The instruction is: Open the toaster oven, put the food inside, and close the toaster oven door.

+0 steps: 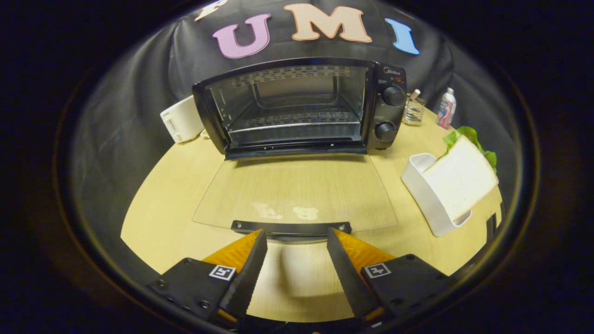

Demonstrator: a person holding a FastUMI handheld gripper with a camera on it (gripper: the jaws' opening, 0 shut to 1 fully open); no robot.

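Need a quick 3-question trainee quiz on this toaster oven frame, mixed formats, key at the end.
1. True or false: the toaster oven door is shut.
2. Where does the slice of bread sit?
A. on the oven rack
B. in the white holder, right of the open door
C. between the fingers
3. Fill in: the gripper is ____, its fingertips just short of the door handle.

Key
1. False: the glass door lies folded down flat over the table, and the rack inside is bare.
2. B
3. open, holding nothing
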